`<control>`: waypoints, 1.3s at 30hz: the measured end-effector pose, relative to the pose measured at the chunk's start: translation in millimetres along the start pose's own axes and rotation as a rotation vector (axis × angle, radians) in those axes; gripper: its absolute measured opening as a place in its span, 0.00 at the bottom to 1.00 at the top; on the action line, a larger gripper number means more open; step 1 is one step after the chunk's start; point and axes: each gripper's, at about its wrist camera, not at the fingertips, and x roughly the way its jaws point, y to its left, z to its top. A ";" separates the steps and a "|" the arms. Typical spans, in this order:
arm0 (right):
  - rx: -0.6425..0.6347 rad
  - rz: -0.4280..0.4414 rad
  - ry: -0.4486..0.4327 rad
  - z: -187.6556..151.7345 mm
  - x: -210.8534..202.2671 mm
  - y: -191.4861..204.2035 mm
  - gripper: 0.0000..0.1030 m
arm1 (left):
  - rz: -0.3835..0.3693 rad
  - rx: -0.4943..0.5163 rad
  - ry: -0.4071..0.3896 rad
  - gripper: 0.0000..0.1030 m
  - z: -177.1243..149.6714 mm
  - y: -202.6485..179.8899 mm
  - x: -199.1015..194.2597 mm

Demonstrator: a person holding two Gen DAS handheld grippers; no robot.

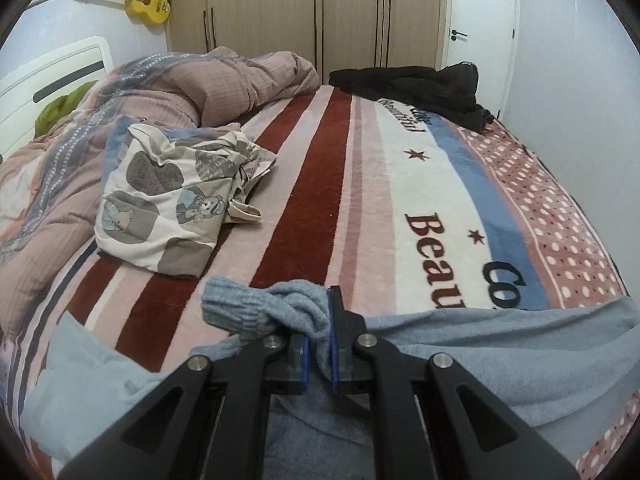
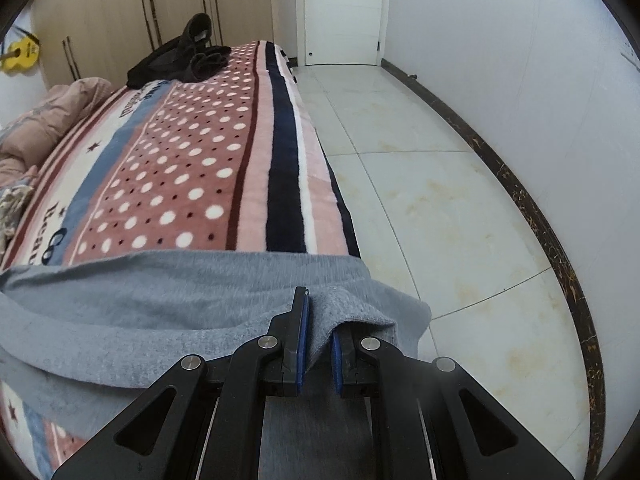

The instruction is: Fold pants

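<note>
Light grey-blue knit pants (image 1: 500,348) lie across the near end of the bed. My left gripper (image 1: 318,344) is shut on a bunched part with a ribbed cuff (image 1: 236,308) that sticks up to the left of its fingers. My right gripper (image 2: 320,344) is shut on the pants' edge (image 2: 336,312) at the bed's right side, where the cloth (image 2: 160,292) hangs over the edge. The fabric stretches between the two grippers.
A striped and dotted blanket (image 1: 320,184) covers the bed. A cartoon-print garment (image 1: 168,196) and a pink duvet (image 1: 200,88) lie at left, dark clothes (image 1: 420,84) at the far end. White tiled floor (image 2: 460,200) runs right of the bed.
</note>
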 end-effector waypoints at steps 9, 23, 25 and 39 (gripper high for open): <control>0.000 0.017 0.051 2.3 34.8 7.0 0.26 | 0.011 0.027 0.098 0.13 -4.3 -3.6 37.4; -0.032 0.208 0.017 -27.8 -35.9 18.7 0.63 | -0.089 0.148 0.058 0.85 -11.5 -6.8 -29.6; -0.055 0.234 0.004 -36.4 -49.9 27.4 0.63 | -0.056 0.160 0.035 0.90 -7.9 -3.6 -39.1; -0.194 0.428 -0.061 -65.3 -77.7 117.5 0.47 | -0.269 0.177 0.068 0.91 -28.7 -42.0 -61.7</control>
